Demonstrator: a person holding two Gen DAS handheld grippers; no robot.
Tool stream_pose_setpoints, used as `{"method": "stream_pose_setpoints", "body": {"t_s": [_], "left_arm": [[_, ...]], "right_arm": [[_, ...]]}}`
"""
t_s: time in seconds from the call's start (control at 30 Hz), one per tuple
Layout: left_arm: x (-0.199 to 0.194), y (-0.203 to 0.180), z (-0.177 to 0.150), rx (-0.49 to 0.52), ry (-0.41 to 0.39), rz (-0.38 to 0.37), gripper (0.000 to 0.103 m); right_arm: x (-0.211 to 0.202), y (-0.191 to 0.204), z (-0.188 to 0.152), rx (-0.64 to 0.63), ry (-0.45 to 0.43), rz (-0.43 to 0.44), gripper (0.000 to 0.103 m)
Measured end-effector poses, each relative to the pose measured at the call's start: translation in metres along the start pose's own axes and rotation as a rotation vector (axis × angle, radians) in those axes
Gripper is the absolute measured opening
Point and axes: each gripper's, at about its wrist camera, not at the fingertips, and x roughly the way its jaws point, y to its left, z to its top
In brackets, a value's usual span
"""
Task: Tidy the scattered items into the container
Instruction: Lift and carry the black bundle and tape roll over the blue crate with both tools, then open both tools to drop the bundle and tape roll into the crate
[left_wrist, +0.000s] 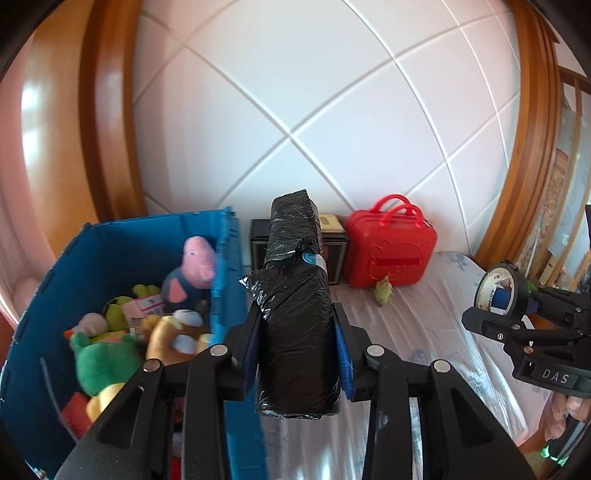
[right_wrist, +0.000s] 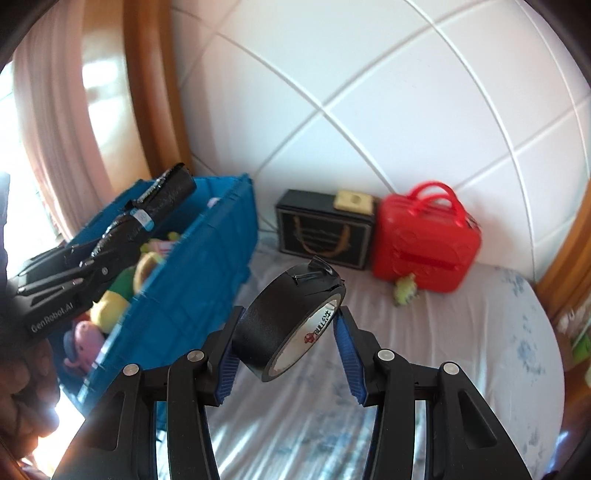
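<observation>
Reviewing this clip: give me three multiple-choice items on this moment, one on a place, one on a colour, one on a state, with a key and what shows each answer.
1. Where do the plush toys lie?
A. inside the blue crate
B. on top of the red case
C. in the black box

2. What colour is the case with two handles by the wall?
A. green
B. red
C. white

3. What is the right claw doing?
A. hanging open with nothing in it
B. gripping a plush toy
C. clamping a roll of black tape

Key: A, the toys fill the blue crate; B, the case is red; C, the right claw pinches the tape roll between its blue pads.
</observation>
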Motion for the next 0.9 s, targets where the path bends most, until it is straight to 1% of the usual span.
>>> {"method": "stream_pose_setpoints", "body": {"t_s": [0.13, 0.27, 0.4, 0.5, 0.6, 0.9], "left_arm": [[-0.019, 0.052, 0.0, -0.026, -0.016, 0.046, 0.034], [-0.036, 0.103, -0.002, -0.059, -0.02, 0.107, 0.034], [-0.048, 0.15, -0.004, -0.089, -0.016, 0.154, 0.034], [-0.054, 0.178, -0.006, -0.108, -0.013, 0.186, 0.034], [-0.062, 0.201, -0.009, -0.128, -0.012, 0.209, 0.034], [-0.085, 0.237, -0.014, -0.168, -0.033, 0.248, 0.034]], "right_arm": [[0.008, 0.051, 0.027, -0.061, -0.011, 0.043, 0.047], [0.019, 0.105, 0.05, -0.119, -0.026, 0.092, 0.047], [0.03, 0.149, 0.065, -0.148, -0.03, 0.141, 0.047], [0.038, 0.182, 0.073, -0.179, -0.027, 0.174, 0.047], [0.044, 0.212, 0.079, -0.205, -0.022, 0.2, 0.047], [0.051, 0.258, 0.088, -0.247, -0.021, 0.245, 0.048]]}}
